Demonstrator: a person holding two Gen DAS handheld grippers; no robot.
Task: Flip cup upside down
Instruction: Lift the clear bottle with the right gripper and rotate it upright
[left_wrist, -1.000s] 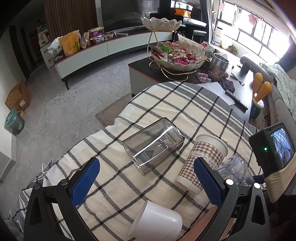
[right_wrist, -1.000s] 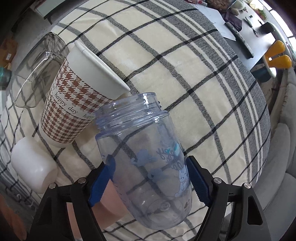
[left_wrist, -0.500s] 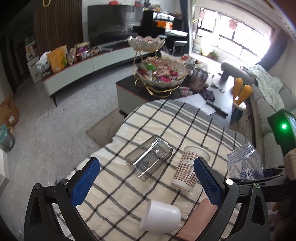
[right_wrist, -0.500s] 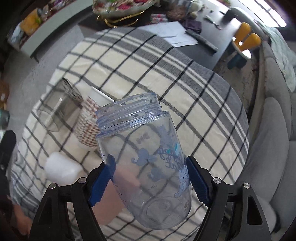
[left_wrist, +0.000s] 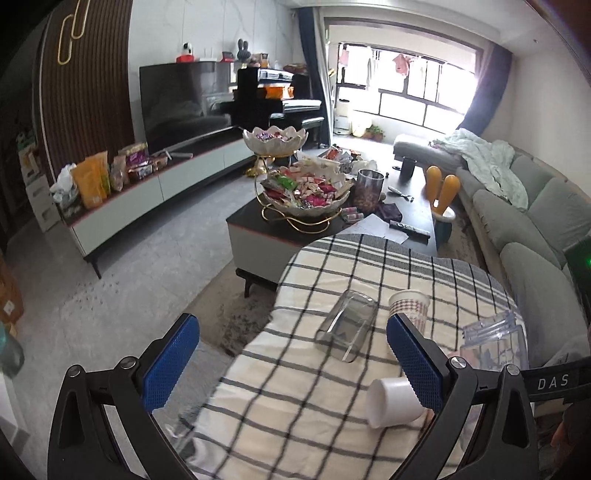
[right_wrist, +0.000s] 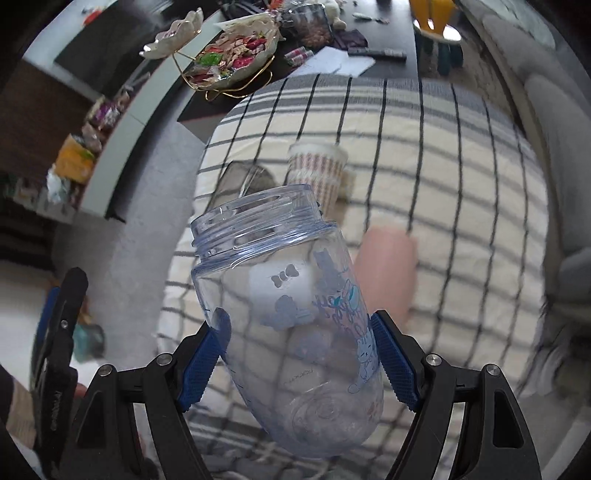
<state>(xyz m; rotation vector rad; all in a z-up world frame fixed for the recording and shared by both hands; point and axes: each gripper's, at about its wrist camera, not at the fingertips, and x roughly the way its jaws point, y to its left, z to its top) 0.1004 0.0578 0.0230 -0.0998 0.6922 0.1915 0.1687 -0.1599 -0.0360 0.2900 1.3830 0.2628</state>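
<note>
Right hand-held gripper (right_wrist: 297, 354) clenched around clear plastic cup (right_wrist: 291, 314) at mid-body, above table (right_wrist: 461, 184); probably light, stiff, slick. Left hand-held gripper (left_wrist: 295, 363) released, empty.

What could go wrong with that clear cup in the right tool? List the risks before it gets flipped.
1. The right tool grips the clear cup only on its lower, rounded body, so the smooth plastic might slip while turning.
2. The houndstooth paper cup and the white cup sit close below; a swing or drop could knock them.
3. The checked cloth looks soft, so an inverted cup might settle tilted.
</note>
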